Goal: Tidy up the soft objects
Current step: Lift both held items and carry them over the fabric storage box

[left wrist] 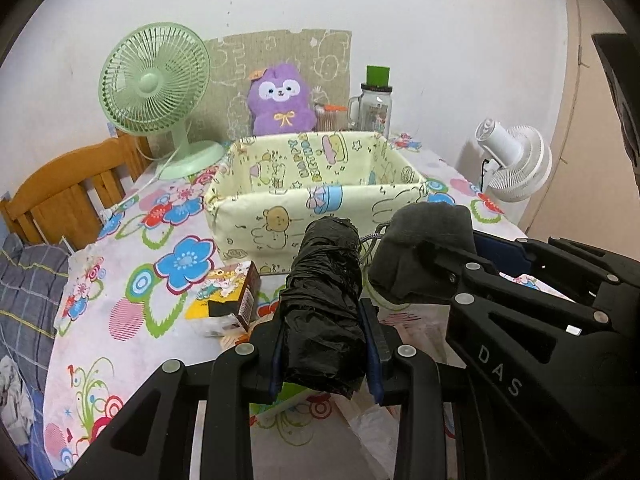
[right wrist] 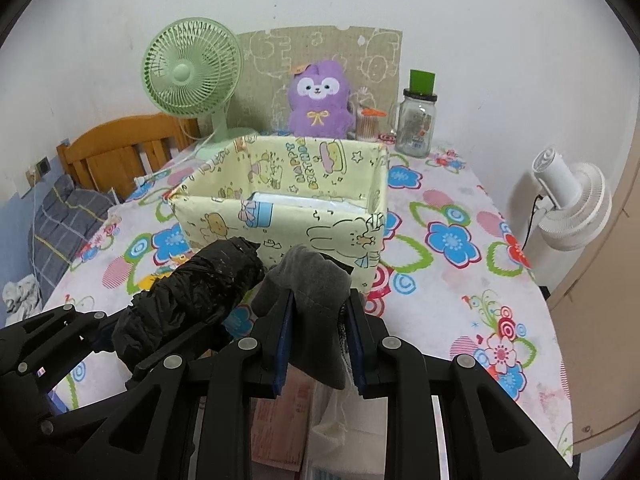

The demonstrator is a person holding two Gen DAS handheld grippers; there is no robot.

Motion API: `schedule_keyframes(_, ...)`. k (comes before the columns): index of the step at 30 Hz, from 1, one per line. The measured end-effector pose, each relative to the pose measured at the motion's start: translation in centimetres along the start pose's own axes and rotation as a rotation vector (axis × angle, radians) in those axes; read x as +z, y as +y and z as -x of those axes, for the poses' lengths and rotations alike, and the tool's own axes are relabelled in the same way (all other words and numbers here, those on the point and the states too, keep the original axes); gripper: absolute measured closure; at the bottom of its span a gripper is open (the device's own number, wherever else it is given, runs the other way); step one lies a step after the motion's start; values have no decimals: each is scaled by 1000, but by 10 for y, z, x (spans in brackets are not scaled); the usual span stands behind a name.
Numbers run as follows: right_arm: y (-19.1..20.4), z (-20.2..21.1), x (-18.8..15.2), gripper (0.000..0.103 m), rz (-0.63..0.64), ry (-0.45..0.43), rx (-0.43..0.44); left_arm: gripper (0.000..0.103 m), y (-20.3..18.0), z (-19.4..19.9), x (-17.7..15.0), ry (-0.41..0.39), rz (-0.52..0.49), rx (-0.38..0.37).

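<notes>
A black crinkled roll (left wrist: pixel 324 280), like a bundled plastic bag, sits between the blue pads of my left gripper (left wrist: pixel 325 320), which is shut on it. My right gripper (right wrist: pixel 318 312) is shut on a grey soft cloth pouch (right wrist: pixel 312 280) with a cord hanging from it. Both bundles are held side by side above the flowered tablecloth, just short of the near wall of a yellow cartoon-print fabric box (left wrist: pixel 248 216). The box (right wrist: pixel 224 220) is open at the top, and something white lies at its bottom. From the right wrist view, the black roll (right wrist: pixel 192 300) lies left of the pouch.
Behind the box stand a purple plush toy (left wrist: pixel 280 100), a green desk fan (left wrist: pixel 154 80) and a glass jar with a green lid (left wrist: pixel 374 108). A small printed carton (left wrist: pixel 232 296) lies near left. A white fan (right wrist: pixel 572 204) stands off the table's right edge, a wooden headboard (left wrist: pixel 60 192) left.
</notes>
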State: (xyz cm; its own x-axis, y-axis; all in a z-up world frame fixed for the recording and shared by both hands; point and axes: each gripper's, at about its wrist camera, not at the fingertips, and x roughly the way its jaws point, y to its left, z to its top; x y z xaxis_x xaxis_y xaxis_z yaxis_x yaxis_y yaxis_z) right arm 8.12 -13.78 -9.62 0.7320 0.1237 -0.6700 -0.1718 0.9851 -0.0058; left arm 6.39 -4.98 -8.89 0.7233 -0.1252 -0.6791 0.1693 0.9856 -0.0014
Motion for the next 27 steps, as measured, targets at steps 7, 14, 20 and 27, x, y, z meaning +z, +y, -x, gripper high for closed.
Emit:
schedule_keyframes(7, -1, 17, 6, 76, -8, -30, 3, 71, 1, 17, 7, -42, -7, 14)
schedule_keyframes(14, 1, 34, 16, 76, -4, -63, -3, 71, 1, 32, 18, -84, -12, 17)
schedule_keyframes(20, 3, 45, 26, 76, 2, -89, -12, 71, 1, 39, 27, -109, -13, 15)
schedule_keyframes(27, 2, 49, 36, 76, -4, -102, -17, 71, 2, 42, 36, -124, -17, 12)
